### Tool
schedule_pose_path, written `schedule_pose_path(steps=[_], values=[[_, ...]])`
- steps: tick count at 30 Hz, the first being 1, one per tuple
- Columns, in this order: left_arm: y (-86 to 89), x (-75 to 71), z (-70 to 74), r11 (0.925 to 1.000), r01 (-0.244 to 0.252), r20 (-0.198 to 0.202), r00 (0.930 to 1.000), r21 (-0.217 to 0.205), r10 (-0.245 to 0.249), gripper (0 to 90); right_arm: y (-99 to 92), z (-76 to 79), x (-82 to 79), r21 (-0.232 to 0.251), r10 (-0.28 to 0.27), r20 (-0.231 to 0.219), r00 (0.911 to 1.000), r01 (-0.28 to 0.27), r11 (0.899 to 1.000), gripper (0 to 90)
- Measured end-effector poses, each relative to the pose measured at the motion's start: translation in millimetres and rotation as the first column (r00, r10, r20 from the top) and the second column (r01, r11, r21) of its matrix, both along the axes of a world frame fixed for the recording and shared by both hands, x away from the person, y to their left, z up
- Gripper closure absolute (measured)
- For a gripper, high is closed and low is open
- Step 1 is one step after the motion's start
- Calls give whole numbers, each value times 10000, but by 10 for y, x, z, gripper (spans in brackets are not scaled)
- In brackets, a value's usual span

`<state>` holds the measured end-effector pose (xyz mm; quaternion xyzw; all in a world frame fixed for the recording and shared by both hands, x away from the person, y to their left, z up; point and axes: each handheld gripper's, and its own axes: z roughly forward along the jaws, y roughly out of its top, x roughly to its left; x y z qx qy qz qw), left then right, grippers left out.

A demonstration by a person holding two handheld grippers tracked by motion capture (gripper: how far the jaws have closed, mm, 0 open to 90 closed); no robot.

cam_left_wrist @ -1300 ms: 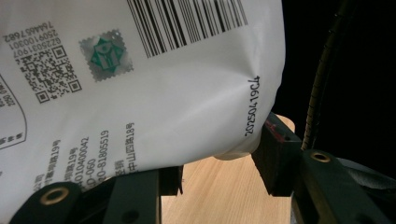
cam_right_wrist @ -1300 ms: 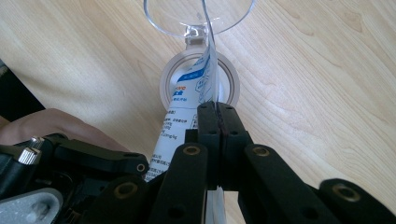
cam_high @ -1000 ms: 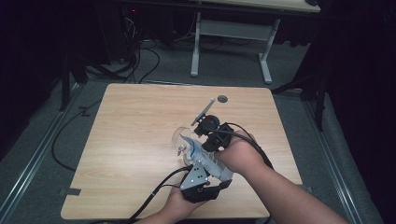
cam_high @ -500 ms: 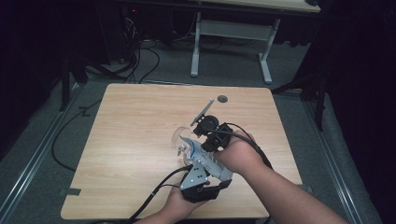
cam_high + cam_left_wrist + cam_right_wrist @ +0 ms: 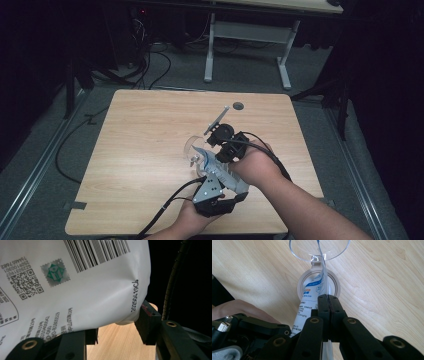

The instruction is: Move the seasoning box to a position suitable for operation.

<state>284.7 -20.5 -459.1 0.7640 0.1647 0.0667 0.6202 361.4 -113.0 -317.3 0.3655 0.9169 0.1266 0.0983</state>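
- The wooden surface [image 5: 150, 150] spreads wide under both forearms, which come in from the near edge.
- Left tongs [image 5: 212, 167] sit low and near, in the left hand – the left gripper view has the white printed pouch [image 5: 75, 282] between the jaws, barcode and date stamp showing, with the right-hand pad pressing its creased edge. Grasping the pouch, then.
- Right tongs [image 5: 328, 302] come in from the right, just past the left ones, jaws clenched tight together on the pouch's thin top edge.
- The pouch [image 5: 206, 161] is held up between the two tools, right of the surface's middle – white with blue print.
- A clear plastic cup [image 5: 319, 248] lies tipped just beyond it, with a pale ring [image 5: 318, 285] flat on the wood beside.
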Motion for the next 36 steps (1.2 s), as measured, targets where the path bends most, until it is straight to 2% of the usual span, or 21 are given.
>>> schedule_pose_path(steps=[13,26,36], values=[[-1,-9,-9,10000,46,66,10000,74,-46,578,-18,6,-11,11,-23,-26,10000,23,10000,900],[13,-38,-83,9997,132,122,9998,222,-134,579,-54,-17,-52,139,-21,-87,10000,23,9999,900],[35,-29,-161,9980,145,306,9994,613,-164,578,-69,-36,-83,220,-5,-151,9999,9,9998,900]])
